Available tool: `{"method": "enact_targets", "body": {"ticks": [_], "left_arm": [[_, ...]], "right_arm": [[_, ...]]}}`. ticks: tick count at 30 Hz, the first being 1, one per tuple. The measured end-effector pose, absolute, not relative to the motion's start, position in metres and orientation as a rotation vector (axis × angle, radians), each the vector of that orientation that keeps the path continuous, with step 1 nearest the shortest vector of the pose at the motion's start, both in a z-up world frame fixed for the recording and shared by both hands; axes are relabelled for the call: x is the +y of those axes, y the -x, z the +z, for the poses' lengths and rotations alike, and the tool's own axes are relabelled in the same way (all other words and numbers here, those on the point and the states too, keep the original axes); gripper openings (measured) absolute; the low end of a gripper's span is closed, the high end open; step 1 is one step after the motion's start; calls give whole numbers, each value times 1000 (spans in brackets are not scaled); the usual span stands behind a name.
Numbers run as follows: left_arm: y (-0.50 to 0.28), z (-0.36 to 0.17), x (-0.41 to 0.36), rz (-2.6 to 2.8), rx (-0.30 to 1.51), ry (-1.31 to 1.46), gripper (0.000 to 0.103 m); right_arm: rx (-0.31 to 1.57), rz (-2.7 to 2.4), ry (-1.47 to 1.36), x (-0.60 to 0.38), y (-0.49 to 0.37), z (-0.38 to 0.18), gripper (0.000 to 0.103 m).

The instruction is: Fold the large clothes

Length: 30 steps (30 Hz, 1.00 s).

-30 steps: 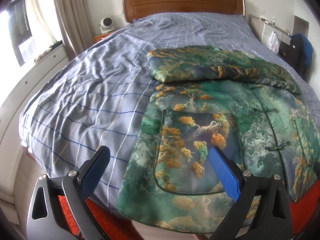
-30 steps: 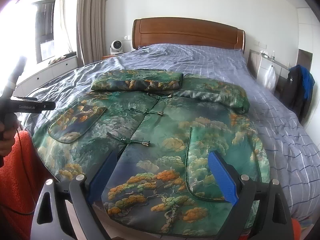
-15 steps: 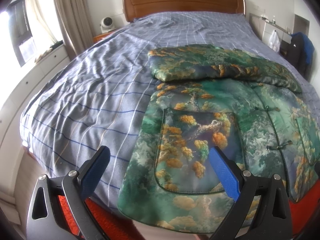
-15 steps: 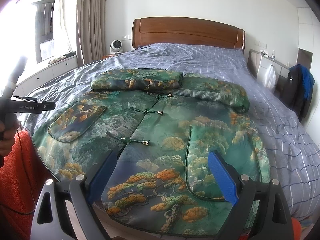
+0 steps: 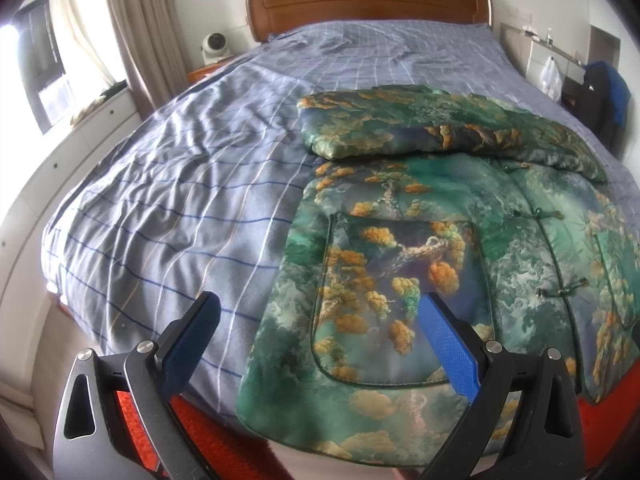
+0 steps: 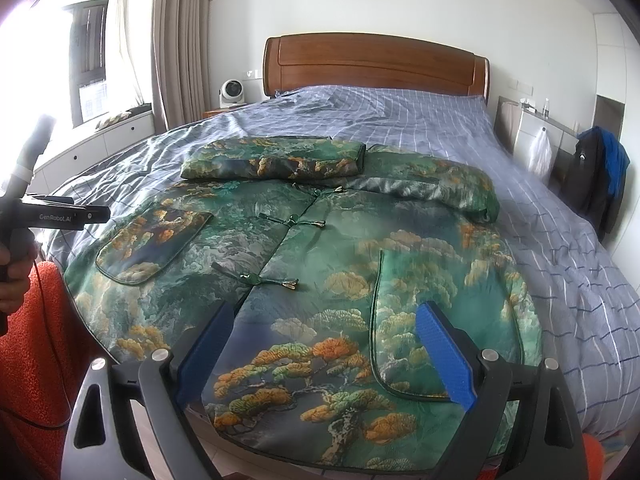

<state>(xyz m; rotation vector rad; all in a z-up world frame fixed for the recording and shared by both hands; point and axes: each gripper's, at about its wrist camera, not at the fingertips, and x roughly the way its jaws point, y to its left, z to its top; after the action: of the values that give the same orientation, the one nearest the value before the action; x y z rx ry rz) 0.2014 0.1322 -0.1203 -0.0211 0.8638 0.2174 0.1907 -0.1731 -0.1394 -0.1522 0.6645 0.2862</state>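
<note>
Above jacket (image 6: 360, 280) hem: both grippers level, agape.

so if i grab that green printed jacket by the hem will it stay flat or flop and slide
The jacket looks padded and soft: its sleeves lie folded in puffy rolls, so it will probably droop from a hem grip rather than stay flat. Its sheen suggests a satin-like face, likely slippery on the pads. The hem already overhangs the bed, so it may slide off.

jacket (image 6: 320, 248) on bed (image 6: 560, 240) near foot edge | sleeves (image 6: 276, 162) folded across top | headboard (image 6: 372, 64) behind
</note>
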Motion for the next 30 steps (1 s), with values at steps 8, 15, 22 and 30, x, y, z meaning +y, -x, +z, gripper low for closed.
{"method": "enact_targets", "body": {"ticks": [8, 15, 22, 30], "left_arm": [[-202, -121, 131, 219, 868, 17, 100], [-203, -124, 130, 219, 880, 9, 100], [-205, -129, 126, 223, 908, -19, 100], [-205, -122, 137, 216, 902, -22, 100]], "right_arm": [[666, 286, 152, -173, -191, -140, 92], [667, 286, 152, -174, -191, -140, 92], [670, 285, 150, -174, -191, -140, 92], [663, 281, 157, -177, -190, -137, 92]]}}
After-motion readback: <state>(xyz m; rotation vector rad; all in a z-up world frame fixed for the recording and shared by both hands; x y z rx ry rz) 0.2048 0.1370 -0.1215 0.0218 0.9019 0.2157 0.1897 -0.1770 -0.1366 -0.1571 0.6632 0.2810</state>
